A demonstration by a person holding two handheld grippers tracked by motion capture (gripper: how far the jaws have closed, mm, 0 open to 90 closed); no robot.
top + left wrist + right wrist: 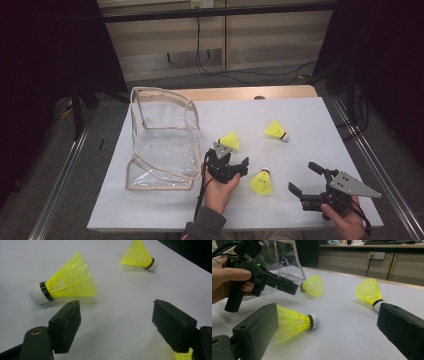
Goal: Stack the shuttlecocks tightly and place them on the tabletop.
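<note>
Left gripper (235,162) spread wide, empty, just short of the yellow plastic shuttlecock (231,140) lying beside the clear zip pouch (162,140). Skirt best pinched lightly. Right gripper (306,181) wide, idle.

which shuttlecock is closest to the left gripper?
The shuttlecock by the bag, just beyond the left gripper and nearest the clear bag. The other two lie further right, toward the right gripper.

A lab: black curtains (45,55), aluminium frame rails (60,175), loose wall cables (210,65).
</note>
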